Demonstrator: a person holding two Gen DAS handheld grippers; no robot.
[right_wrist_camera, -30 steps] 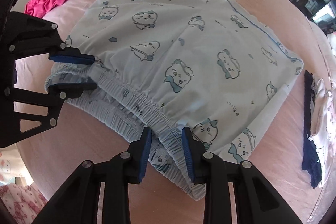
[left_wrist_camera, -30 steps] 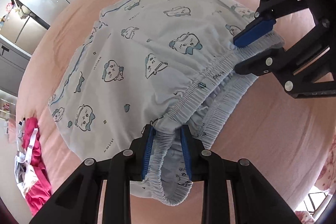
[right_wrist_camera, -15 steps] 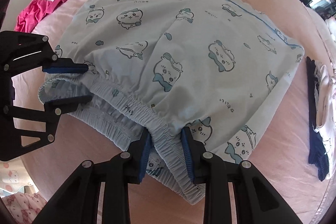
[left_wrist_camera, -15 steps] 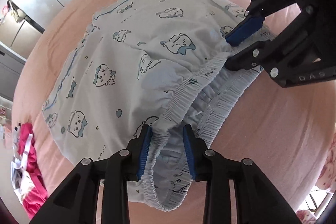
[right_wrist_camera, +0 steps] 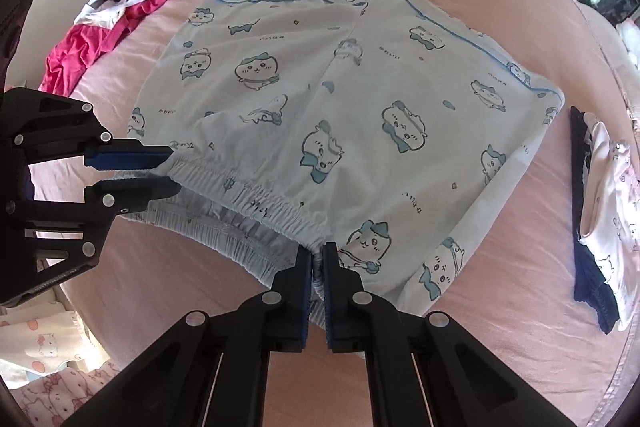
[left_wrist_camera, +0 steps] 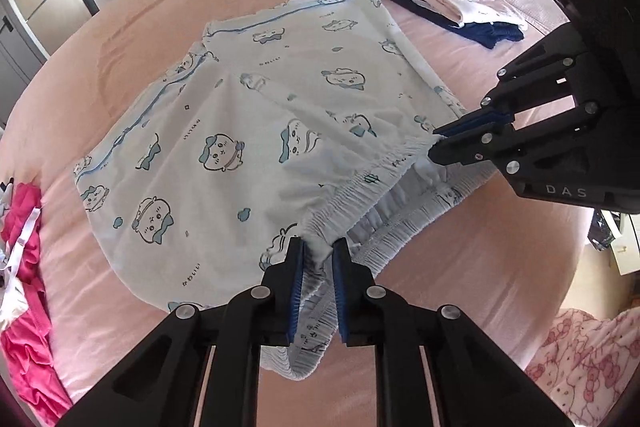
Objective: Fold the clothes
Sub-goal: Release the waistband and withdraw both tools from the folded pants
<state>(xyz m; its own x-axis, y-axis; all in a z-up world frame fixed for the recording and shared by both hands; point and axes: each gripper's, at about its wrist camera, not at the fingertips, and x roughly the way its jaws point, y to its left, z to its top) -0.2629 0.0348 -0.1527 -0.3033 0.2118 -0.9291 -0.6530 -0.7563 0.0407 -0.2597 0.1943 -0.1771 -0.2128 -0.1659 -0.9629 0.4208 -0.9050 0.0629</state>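
Shorts on the pink bed, legs spread flat toward the far side, waistband at the near edge and lifted clear of the sheet

Left claw pinching the top layer of waistband at its left end, cloth bunched between the blue pads. Right claw pressed nearly together on the same top layer at the right end. Lower layer of waistband sagging free beneath, so waist gapes open between the two grips

Handling, judged from the look:
- Thin, light cotton, fully limp; no stiffness anywhere but the elastic
- Elastic gathers thick and ribbed, best purchase on the garment, unlikely to slip out of the pads
- Not fragile, tolerates a firm pinch
- Will drape and trail when raised; legs likely to drag and wrinkle across the sheet
- One layer gripped only, so back panel may lag or fold unevenly

Hold points: waistband corners as now, or side seams just below them; for a lengthwise fold, waist corner plus matching hem

Nearby: pink clothes heaped at left, well apart; folded stack at right, close beside the right leg's hem. Worth keeping the swing clear of the stack

Fold stage not settled by these views: shorts lie open and flat, no crease across them visible
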